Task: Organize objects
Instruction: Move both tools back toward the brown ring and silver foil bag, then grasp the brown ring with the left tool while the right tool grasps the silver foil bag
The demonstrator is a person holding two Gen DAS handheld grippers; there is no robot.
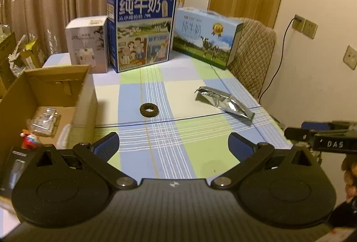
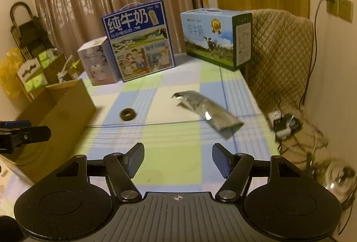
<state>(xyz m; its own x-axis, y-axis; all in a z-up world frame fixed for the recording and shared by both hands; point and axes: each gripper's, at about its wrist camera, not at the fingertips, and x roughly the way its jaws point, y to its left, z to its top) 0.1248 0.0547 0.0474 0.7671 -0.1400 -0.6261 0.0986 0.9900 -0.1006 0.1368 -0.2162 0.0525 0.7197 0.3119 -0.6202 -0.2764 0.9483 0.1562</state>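
Note:
A dark ring (image 1: 149, 110) (image 2: 127, 114) lies on the checked tablecloth (image 1: 178, 141) (image 2: 174, 152) near its middle. To its right rests a crumpled silver foil pouch (image 1: 225, 102) (image 2: 208, 113). An open cardboard box (image 1: 55, 90) (image 2: 67, 106) stands at the left edge, with clear plastic packets (image 1: 44, 121) and a small toy (image 1: 30, 138) inside. My left gripper (image 1: 173, 146) hovers open over the near part of the table, nothing between its fingers. My right gripper (image 2: 177, 160) is open too, short of the pouch. The right gripper's tip (image 1: 321, 137) shows at the left wrist view's right edge.
Two milk cartons stand at the back: a tall dark blue one (image 1: 141, 31) (image 2: 138, 40) and a long light blue one (image 1: 205, 36) (image 2: 215, 38). A white box (image 1: 88, 43) (image 2: 97, 61) is beside them. A quilted chair (image 1: 252, 52) (image 2: 279, 52) and cables lie right.

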